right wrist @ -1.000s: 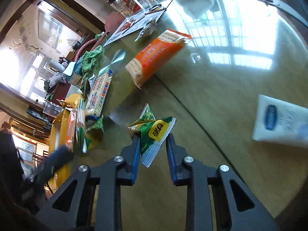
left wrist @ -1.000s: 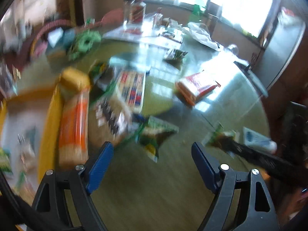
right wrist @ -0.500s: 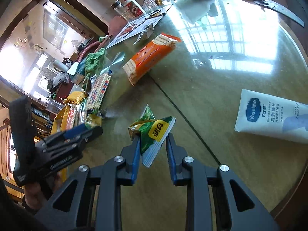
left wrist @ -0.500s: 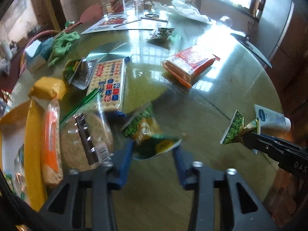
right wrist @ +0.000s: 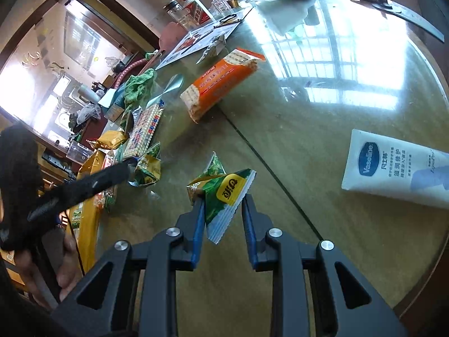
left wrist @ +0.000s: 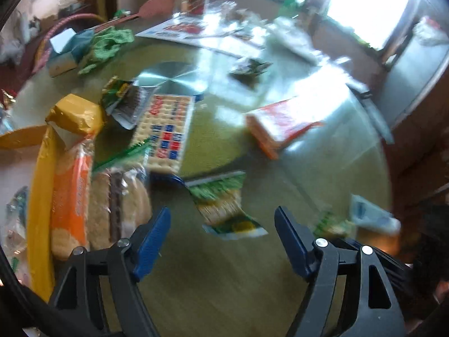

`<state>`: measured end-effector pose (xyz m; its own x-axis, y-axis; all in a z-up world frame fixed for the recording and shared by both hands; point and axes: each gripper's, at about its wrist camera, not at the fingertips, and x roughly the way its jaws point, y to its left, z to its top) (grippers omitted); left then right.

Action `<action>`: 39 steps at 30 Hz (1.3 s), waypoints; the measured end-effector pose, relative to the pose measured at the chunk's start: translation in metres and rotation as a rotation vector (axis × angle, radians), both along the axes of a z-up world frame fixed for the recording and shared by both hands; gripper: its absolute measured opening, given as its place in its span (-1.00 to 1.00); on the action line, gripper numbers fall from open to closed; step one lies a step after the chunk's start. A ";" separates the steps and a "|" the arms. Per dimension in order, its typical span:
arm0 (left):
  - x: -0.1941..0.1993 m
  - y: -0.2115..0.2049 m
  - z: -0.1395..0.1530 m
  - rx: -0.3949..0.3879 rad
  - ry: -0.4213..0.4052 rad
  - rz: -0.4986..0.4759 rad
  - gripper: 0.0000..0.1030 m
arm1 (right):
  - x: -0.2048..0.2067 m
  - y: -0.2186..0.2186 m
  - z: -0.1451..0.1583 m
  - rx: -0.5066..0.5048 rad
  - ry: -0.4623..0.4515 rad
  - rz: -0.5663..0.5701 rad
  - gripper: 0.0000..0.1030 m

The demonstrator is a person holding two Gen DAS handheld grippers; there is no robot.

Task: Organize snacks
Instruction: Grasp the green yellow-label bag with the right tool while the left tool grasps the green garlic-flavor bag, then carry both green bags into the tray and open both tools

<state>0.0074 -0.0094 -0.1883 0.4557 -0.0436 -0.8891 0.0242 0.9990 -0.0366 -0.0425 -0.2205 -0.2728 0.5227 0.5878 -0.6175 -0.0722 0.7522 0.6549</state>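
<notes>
My left gripper [left wrist: 221, 233] is open and empty, just short of a green and yellow snack packet [left wrist: 224, 205] lying on the glass table [left wrist: 224, 286]. My right gripper [right wrist: 223, 210] is shut on a small green snack packet [right wrist: 224, 193] and holds it above the table; that packet shows blurred in the left wrist view [left wrist: 332, 223]. Left of the loose packet lies a row of snacks: a round cracker pack [left wrist: 120, 202], an orange biscuit pack [left wrist: 70, 193] and a checkered cracker pack [left wrist: 165, 129]. An orange cracker pack [right wrist: 219, 81] lies further off.
A yellow bag [left wrist: 39, 213] borders the snack row on the left. A white Vaseline tube [right wrist: 398, 168] lies at the right near the table edge. Bottles [right wrist: 193, 11], papers, a green cloth [right wrist: 139, 85] and white plastic [right wrist: 283, 2] crowd the far side.
My left gripper has opened and let go of the green and yellow packet, which now lies on the table in front of it. My right gripper still holds its packet.
</notes>
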 end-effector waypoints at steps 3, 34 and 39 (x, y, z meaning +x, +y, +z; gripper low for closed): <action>0.014 -0.007 -0.015 0.062 0.034 0.009 -0.01 | -0.001 0.000 0.000 0.001 0.000 0.001 -0.47; -0.158 0.139 0.101 -0.314 -0.289 0.161 -0.43 | -0.055 0.129 0.112 -0.013 -0.291 0.290 -0.60; -0.157 0.201 0.118 -0.247 -0.351 0.291 -0.43 | -0.039 0.192 0.130 -0.036 -0.307 0.394 -0.60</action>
